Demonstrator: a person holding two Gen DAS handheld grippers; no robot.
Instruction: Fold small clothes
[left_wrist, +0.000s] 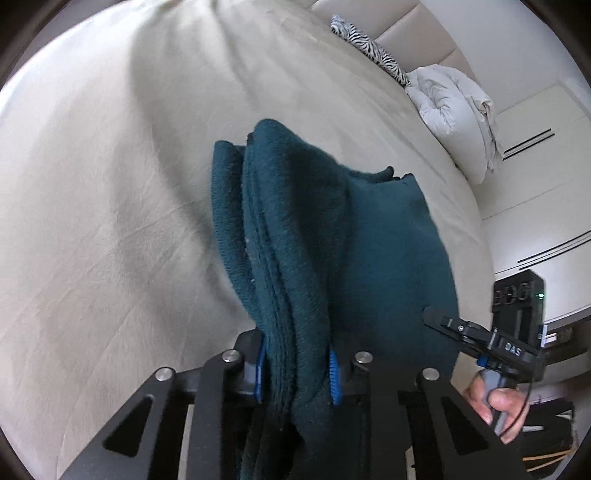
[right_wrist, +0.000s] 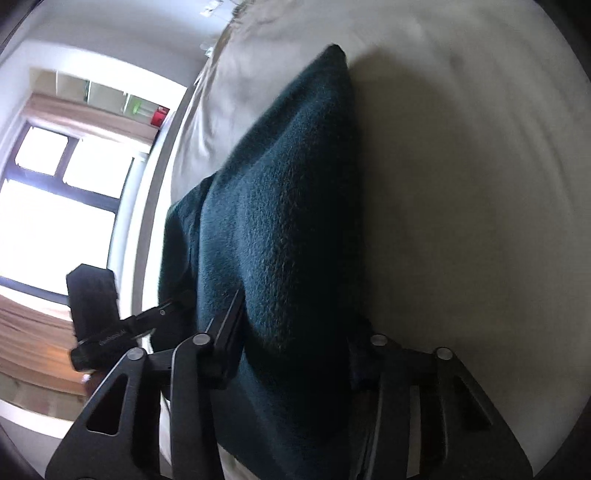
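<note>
Between the blue pads (left_wrist: 334, 376) of the left hand-held gripper (left_wrist: 297, 374) sits a bunched fold of the dark teal fleece garment (left_wrist: 325, 240); the pads press it from both sides, several layers thick. Cloth rises ahead of the fingers and drapes off to that gripper's right, clear of the cream bed sheet (left_wrist: 110, 206) below.

Right hand-held gripper (right_wrist: 291, 354): same dark teal fleece garment (right_wrist: 280, 206) fills the gap between its black fingers, which are closed against the fabric. One fold edge runs straight ahead to a corner at the far end; shadow falls on the sheet to the right of the cloth.

Each gripper shows in the other's view: right one at the lower right of the left view (left_wrist: 480, 339), with a person's hand (left_wrist: 495, 406) round its grip; left one at the lower left of the right view (right_wrist: 99, 314).

Beyond, ahead and right of the left gripper: zebra-striped cushion (left_wrist: 369, 48), crumpled white duvet (left_wrist: 454, 118). Bright window (right_wrist: 55, 206) left of the right gripper.
</note>
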